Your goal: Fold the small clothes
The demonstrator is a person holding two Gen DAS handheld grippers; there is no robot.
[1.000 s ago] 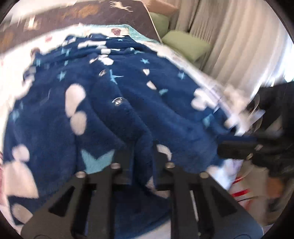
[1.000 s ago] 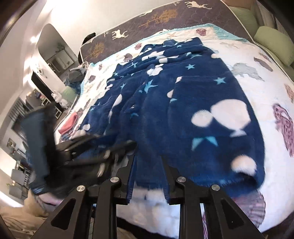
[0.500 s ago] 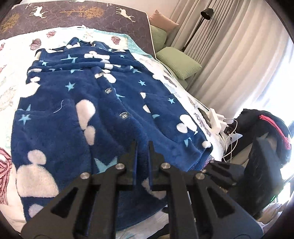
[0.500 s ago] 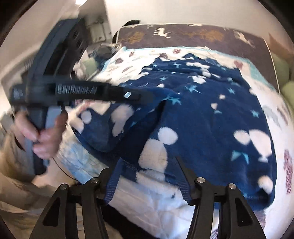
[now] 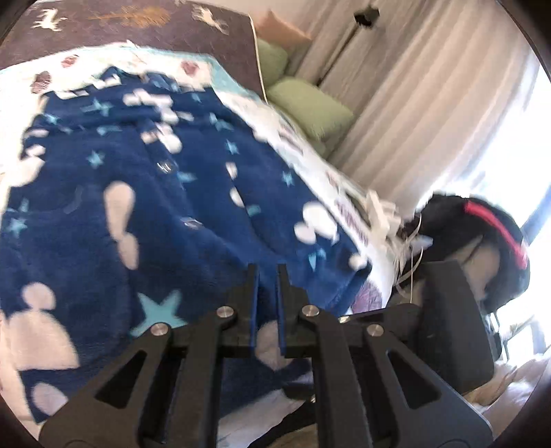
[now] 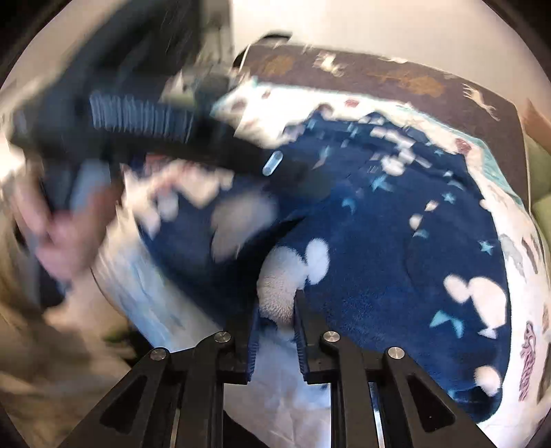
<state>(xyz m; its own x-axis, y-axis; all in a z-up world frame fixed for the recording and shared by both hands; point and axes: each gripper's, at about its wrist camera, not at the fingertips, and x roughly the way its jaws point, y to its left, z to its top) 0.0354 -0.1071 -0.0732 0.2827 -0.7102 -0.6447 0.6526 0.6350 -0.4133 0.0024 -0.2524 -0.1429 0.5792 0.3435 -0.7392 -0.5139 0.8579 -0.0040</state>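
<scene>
My navy fleece garment (image 5: pixel 144 213) lies spread on the white printed bedspread (image 6: pixel 527 275), its long axis running from the hem nearest me up toward the dark headboard (image 5: pixel 144 31), collar end pointing at the headboard and the button line following that same direction. My left gripper (image 5: pixel 268 275) is clamped tight on the near hem, a fold of the blue fleece pinched between its almost-touching jaws. My right gripper (image 6: pixel 275 310) sits at the same near edge further along, its jaws having just been closing, and now they squeeze a white patch of the fleece between the pads. In the right wrist view my left hand (image 6: pixel 58 234) shows blurred around its tool's handle. Green pillows (image 5: pixel 310 110) lie beside the bed by the curtains (image 5: pixel 413 103).
</scene>
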